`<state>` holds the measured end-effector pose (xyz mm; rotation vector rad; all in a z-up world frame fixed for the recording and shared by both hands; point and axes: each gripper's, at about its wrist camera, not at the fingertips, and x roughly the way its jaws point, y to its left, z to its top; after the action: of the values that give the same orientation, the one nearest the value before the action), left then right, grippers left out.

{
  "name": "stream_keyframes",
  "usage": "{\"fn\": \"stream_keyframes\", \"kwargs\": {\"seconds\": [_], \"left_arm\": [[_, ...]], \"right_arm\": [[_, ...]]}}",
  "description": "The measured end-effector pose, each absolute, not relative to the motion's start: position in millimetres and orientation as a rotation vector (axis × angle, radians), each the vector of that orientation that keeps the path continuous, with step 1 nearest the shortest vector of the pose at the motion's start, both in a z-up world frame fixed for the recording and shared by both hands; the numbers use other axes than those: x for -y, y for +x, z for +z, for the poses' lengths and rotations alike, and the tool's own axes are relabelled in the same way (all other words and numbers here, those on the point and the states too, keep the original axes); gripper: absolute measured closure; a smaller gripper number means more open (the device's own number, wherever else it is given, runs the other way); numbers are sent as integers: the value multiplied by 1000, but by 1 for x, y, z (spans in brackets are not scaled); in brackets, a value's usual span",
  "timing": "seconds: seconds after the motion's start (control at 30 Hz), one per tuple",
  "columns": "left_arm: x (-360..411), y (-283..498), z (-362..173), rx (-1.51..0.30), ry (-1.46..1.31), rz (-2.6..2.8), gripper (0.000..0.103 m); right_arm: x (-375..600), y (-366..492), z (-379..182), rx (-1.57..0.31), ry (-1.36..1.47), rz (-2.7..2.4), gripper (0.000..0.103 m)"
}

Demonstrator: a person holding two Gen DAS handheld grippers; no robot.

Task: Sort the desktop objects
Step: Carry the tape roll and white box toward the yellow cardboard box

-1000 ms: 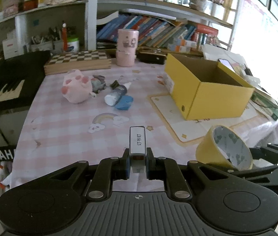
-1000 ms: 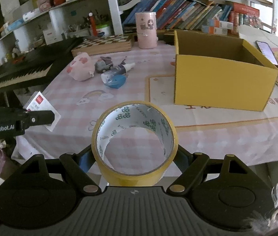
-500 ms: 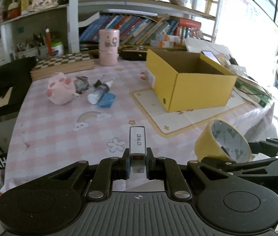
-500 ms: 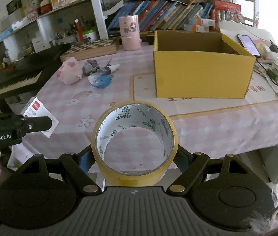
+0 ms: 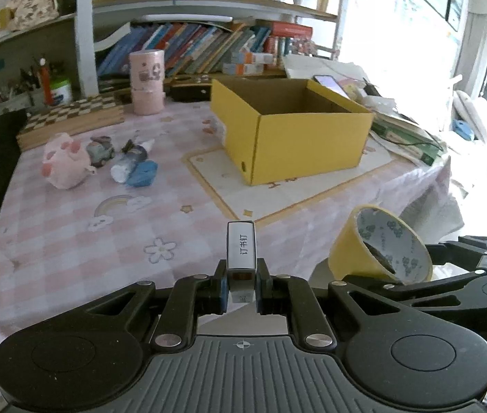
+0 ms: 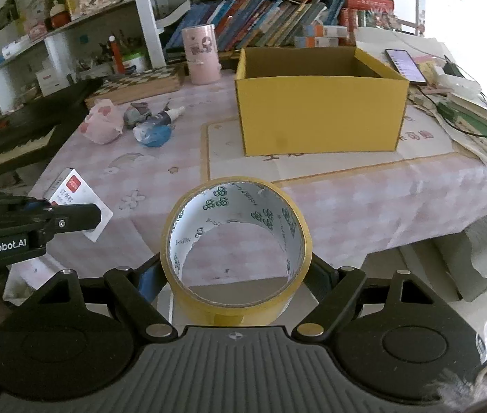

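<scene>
Left wrist: my left gripper (image 5: 241,289) clamped staple box (image 5: 241,251). Right gripper (image 6: 236,275) gripped tape roll (image 6: 236,241) across its width, both short of table (image 6: 364,199) edge. Farther on, yellow box (image 6: 319,117) stood open; toys (image 5: 68,161) lay left of it.

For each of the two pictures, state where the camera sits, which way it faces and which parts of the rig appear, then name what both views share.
Left wrist: sits on the left gripper, looking down across the table; its fingers clamp a staple box, and the right gripper with the tape roll shows at right.
Right wrist: sits on the right gripper, facing the yellow box; its fingers hold the tape roll, the left gripper at left.
Shared: yellow box, pink toy, pink cup, bookshelf.
</scene>
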<state>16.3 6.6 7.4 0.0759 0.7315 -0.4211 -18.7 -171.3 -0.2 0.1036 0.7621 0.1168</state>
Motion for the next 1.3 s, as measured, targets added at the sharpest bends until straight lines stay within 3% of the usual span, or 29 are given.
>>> {"fn": "stream_keyframes", "kwargs": {"seconds": [1.3], "left_arm": [[35, 17, 7, -706, 144, -581, 90]], "right_arm": [[200, -39, 2, -760, 132, 7, 23]]}}
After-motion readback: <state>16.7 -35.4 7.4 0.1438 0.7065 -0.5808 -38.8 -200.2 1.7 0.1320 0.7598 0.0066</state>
